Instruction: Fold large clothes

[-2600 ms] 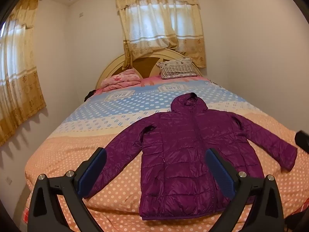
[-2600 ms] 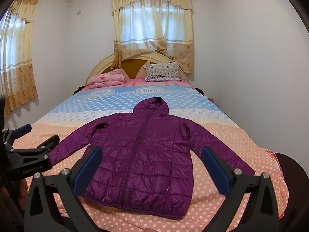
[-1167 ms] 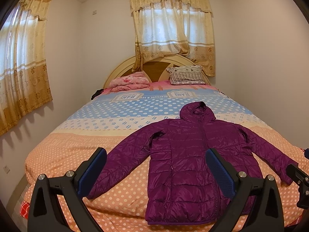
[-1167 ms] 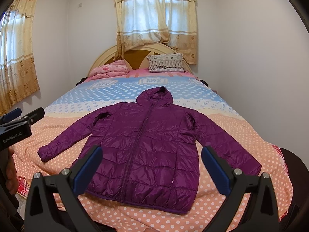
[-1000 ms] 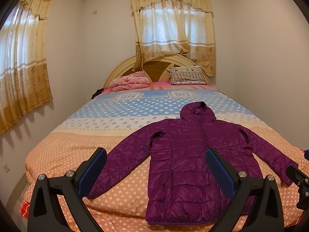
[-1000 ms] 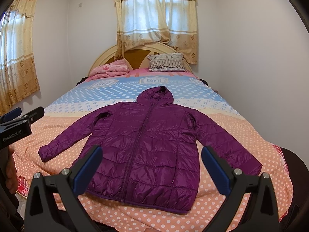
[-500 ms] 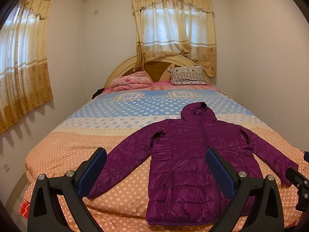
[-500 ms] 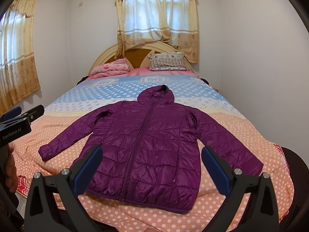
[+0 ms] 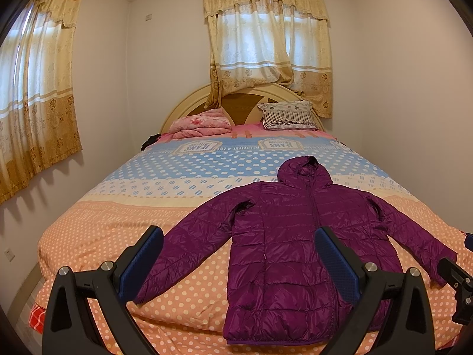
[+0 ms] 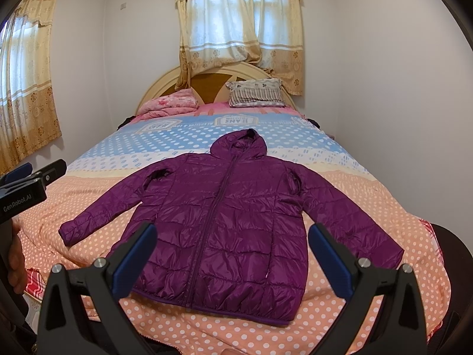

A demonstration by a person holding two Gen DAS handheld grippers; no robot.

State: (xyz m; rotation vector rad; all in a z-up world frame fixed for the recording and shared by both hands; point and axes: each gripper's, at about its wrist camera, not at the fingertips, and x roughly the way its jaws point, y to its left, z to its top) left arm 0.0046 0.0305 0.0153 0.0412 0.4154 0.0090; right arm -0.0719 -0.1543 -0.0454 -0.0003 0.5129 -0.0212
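Lying flat, quilted glossy purple jacket covers polka-dotted bedspread.

The jacket is quilted cloth with a glossy, slightly crinkled sheen. The bedspread is matt printed cloth. Both grippers look like matt black plastic with dimpled blue pads and shiny metal screw heads. The curtains are thin, patterned cloth; the headboard looks smooth and painted.
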